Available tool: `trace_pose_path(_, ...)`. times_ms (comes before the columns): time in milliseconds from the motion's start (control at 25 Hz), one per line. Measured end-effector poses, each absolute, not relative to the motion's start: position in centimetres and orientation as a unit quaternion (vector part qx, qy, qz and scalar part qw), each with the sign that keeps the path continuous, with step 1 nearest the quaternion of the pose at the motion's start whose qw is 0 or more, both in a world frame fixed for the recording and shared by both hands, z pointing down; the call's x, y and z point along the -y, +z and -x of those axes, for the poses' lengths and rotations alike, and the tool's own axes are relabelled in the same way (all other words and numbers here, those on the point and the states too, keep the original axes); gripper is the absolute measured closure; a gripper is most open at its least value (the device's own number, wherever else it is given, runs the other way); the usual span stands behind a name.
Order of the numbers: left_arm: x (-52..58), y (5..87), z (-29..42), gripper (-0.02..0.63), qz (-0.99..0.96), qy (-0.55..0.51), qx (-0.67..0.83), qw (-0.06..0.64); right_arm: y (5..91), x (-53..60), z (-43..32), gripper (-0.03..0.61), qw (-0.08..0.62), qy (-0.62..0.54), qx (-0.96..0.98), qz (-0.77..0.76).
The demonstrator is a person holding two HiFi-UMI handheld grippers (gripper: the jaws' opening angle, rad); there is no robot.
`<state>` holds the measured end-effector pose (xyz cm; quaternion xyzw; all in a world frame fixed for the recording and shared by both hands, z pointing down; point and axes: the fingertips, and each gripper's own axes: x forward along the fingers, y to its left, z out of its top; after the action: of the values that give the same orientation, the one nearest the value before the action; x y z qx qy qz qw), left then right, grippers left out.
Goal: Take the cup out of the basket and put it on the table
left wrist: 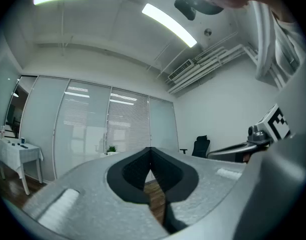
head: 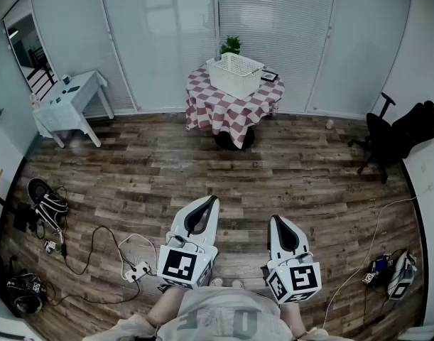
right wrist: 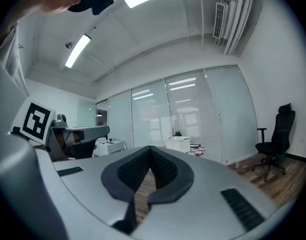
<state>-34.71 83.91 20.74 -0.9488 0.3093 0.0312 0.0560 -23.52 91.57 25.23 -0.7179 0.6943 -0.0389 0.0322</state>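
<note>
A white slatted basket point(head: 234, 74) stands on a small round table with a red-and-white checked cloth point(head: 227, 112) at the far side of the room. No cup shows; the basket's inside is hidden from here. My left gripper point(head: 212, 199) and right gripper point(head: 276, 219) are held level near my body, far from the table, both shut with nothing in them. In the right gripper view the shut gripper point(right wrist: 150, 148) points toward the distant basket point(right wrist: 178, 144). The left gripper view shows its gripper point(left wrist: 150, 149) shut too; there the basket is hidden.
A wooden floor point(head: 224, 176) lies between me and the checked table. There is a white side table point(head: 71, 101) at the back left and a black office chair point(head: 398, 133) at the right. Bags and cables point(head: 50, 208) and a power strip point(head: 136, 268) lie on the floor at the left.
</note>
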Motion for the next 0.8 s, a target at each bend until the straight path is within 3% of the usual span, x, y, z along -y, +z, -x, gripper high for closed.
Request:
trace_pose_path(600,-85.4,20.2,31.2,0.611,0.952,0.030,-0.300,0.058,25.3,-91.4,21.8,0.569,0.039,-0.030,-0.714,0.698)
trace_pose_path(800,-86.5,20.5,31.2,0.611,0.940,0.016,-0.328,0.092,27.8,-91.9,20.5,0.569,0.034,-0.055,-0.724,0.686)
